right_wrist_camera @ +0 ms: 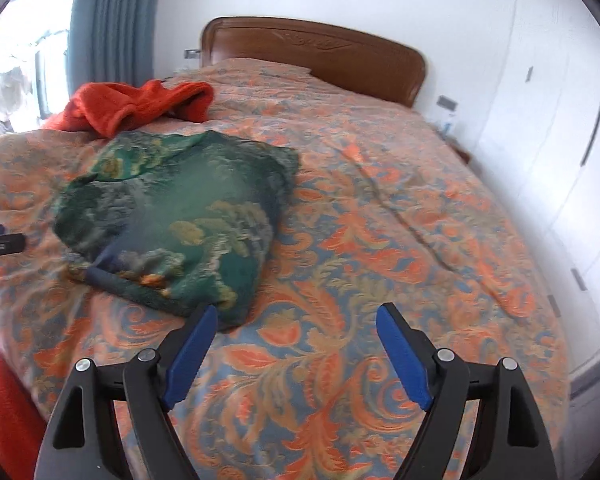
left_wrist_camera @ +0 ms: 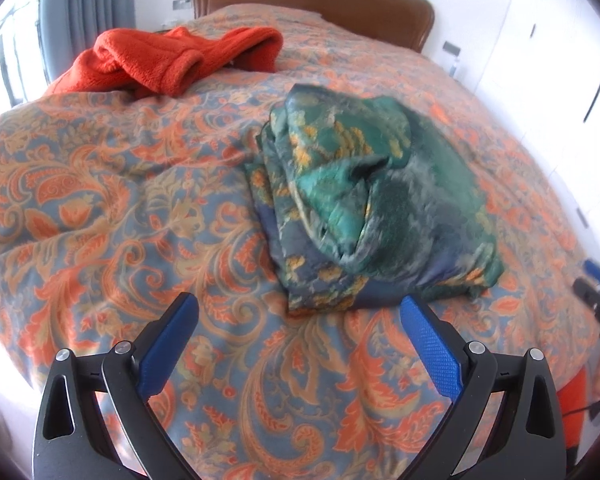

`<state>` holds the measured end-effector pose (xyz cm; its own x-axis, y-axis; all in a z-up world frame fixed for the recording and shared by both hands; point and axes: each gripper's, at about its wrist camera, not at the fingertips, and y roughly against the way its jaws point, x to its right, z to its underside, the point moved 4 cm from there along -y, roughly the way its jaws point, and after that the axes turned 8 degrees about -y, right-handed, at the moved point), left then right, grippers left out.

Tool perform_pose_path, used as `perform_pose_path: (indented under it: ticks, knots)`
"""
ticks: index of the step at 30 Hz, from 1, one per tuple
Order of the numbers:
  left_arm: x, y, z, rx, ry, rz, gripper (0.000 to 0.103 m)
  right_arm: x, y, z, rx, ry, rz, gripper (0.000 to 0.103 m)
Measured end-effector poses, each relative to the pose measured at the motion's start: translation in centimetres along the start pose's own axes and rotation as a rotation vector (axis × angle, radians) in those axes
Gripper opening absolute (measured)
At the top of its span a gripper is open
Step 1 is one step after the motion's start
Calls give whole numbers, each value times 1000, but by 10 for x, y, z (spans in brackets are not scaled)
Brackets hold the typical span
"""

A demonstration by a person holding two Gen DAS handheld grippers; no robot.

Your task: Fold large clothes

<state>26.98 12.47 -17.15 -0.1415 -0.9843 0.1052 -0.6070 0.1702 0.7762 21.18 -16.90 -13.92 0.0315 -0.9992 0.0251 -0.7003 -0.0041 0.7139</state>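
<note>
Both tongs are hanging wide apart and holding nothing: the left gripper (left_wrist_camera: 300, 312) just short of the green patterned garment (left_wrist_camera: 364, 208), the right gripper (right_wrist_camera: 296, 320) beside its near corner. That garment is lying as a compact, lumpy bundle on the paisley bedspread (left_wrist_camera: 100, 184), so its folding looks finished. An orange fleece garment (left_wrist_camera: 172, 60) is waiting crumpled near the wooden headboard (right_wrist_camera: 316, 48); next, I'd judge, both tongs are needing to reach over and spread it flat.
</note>
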Motion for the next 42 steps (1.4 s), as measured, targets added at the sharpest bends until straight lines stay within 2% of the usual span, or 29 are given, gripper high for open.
perform_pose_path:
  ticks: [1, 4, 6, 7, 10, 12, 17, 25, 29, 35, 38, 40, 41, 42]
  knots:
    - [-6, 4, -8, 28, 27, 45, 101, 2, 0, 1, -15, -33, -90, 84]
    - [-27, 5, -32, 71, 135, 210, 101, 14, 1, 3, -2, -106, -226, 87]
    - [-39, -12, -48, 43, 192, 340, 101, 22, -5, 5, -30, -135, -280, 94]
    - [-43, -22, -54, 20, 211, 376, 101, 24, -8, 7, -47, -152, -303, 98]
    - [-48, -61, -68, -65, 254, 451, 101, 31, -18, 10, -91, -205, -335, 99]
    - [-49, -84, -74, -103, 272, 448, 101, 33, -24, 11, -119, -235, -351, 99]
    - [-44, -130, -70, -188, 252, 374, 101, 35, -43, 8, -175, -303, -396, 99]
    - [-47, -168, -62, -235, 266, 378, 103, 39, -91, -24, -214, -411, -513, 99]
    - [-44, -180, -60, -247, 256, 391, 103, 38, -134, -39, -255, -436, -575, 99]
    - [-49, -197, -54, -256, 277, 435, 103, 14, -206, -31, -372, -415, -651, 99]
    - [-53, -208, -49, -265, 317, 485, 103, -4, -227, -27, -421, -471, -751, 99]
    - [-56, -214, -46, -284, 350, 511, 103, -13, -240, -25, -468, -491, -728, 99]
    - [-56, -212, -45, -284, 351, 496, 100, -17, -243, -26, -479, -480, -707, 98]
    - [-54, -207, -47, -270, 333, 479, 80, -22, -242, -28, -478, -447, -672, 97]
